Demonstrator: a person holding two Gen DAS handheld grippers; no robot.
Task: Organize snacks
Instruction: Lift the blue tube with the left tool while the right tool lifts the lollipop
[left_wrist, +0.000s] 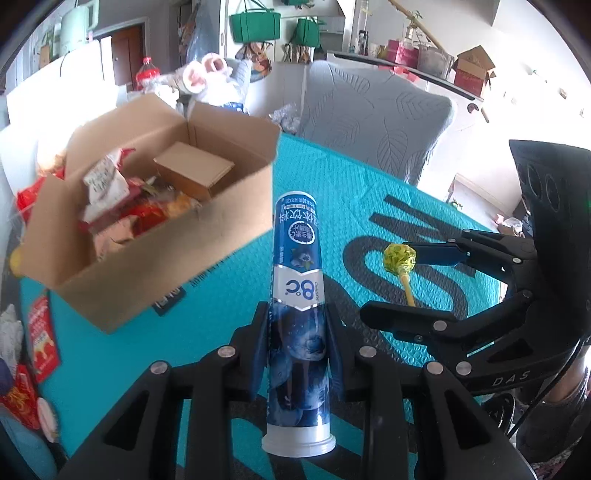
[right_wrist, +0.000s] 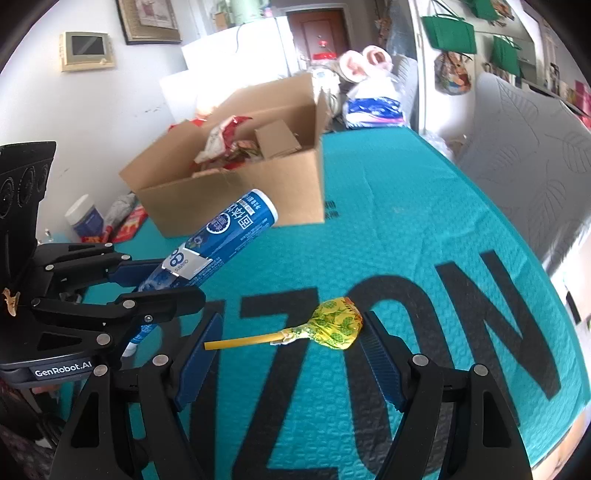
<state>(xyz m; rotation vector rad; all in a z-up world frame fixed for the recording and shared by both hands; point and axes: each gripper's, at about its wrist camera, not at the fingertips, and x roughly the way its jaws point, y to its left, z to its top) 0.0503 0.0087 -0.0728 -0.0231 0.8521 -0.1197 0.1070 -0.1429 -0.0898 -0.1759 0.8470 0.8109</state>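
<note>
Left gripper (left_wrist: 297, 354) was clamped tight on the blue tube (left_wrist: 297, 314), carrying it above the teal mat (right_wrist: 424, 221), cap end toward the wrist. Right gripper (right_wrist: 291, 354) stood with its fingers spread wide around the yellow lollipop (right_wrist: 332, 328), stick pointing left. Behind them sat the cardboard box (right_wrist: 236, 199), stuffed with snack packets.

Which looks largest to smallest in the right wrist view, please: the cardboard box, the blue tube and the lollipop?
1. Cardboard box, clearly the largest.
2. Blue tube, held in the left hand-held gripper.
3. Lollipop, smallest, though it lies nearest the camera, between the fingers of the right hand-held gripper.
</note>
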